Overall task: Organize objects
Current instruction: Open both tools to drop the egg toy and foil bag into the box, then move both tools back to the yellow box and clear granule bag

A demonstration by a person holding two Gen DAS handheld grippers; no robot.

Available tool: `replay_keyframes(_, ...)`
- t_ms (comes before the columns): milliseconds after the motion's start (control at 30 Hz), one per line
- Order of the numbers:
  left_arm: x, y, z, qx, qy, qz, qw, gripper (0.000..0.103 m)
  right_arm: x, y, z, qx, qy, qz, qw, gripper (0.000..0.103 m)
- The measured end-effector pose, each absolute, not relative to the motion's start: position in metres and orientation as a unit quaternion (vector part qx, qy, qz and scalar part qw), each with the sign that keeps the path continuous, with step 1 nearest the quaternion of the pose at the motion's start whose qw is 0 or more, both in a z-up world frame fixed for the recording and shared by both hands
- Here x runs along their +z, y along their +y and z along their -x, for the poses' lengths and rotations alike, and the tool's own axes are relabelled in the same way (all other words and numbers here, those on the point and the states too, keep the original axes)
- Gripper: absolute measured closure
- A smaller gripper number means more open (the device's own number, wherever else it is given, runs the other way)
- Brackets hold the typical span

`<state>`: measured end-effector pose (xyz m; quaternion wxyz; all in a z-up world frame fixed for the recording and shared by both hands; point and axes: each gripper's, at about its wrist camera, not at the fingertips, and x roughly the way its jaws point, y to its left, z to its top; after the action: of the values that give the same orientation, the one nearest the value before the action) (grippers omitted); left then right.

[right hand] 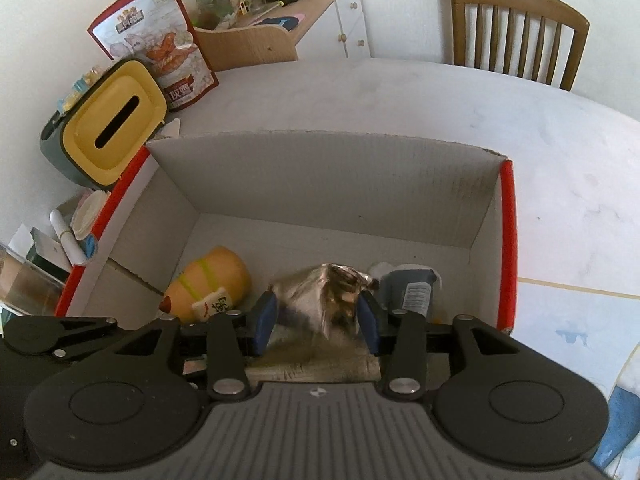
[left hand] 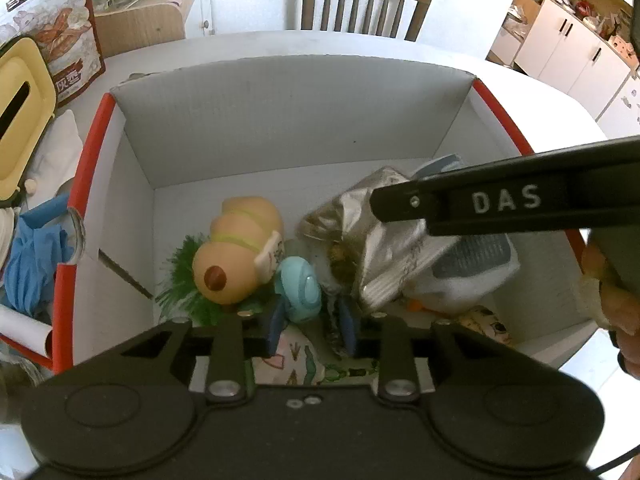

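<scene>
Over the cardboard box [right hand: 328, 176] on the worktop [right hand: 440, 92], the right gripper [right hand: 316, 316] clamps a crinkled silver foil bag [right hand: 320, 300]. The left gripper [left hand: 310, 326] hangs parted above a light-blue round toy [left hand: 298, 290] lying inside beside a tan plush [left hand: 236, 252], gripping nothing.

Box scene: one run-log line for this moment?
stage: packing box | right gripper: shut on foil bag, inside box | left gripper: open over blue toy | peach toy in box
</scene>
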<state>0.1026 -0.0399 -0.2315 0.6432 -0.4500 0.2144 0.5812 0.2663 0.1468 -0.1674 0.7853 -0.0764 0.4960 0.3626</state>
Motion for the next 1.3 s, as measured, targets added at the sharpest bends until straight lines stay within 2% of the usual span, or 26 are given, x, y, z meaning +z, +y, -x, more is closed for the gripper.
replay_keyframes(67, -0.23, -0.041, -0.102, 0.582, 0.212, 0.451, 0.643, 0.069, -0.163, 0.144, -0.265, 0.364, 0.492, 0.073, 0.787, 0.047)
replay_keyframes(367, -0.21, -0.049, -0.106, 0.599, 0.195, 0.434, 0.644, 0.052, -0.139, 0.125, -0.256, 0.373, 0.476, 0.057, 0.795, 0.046)
replay_keyframes(900, -0.155, -0.071, -0.134, 0.629, 0.154, 0.389, 0.655, 0.043, -0.087, 0.062, -0.243, 0.401, 0.432, 0.026, 0.808, 0.043)
replay_keyframes(1300, -0.117, -0.074, -0.174, 0.641, 0.131, 0.364, 0.664, 0.033, -0.057, -0.004, -0.239, 0.422, 0.398, 0.009, 0.815, 0.034)
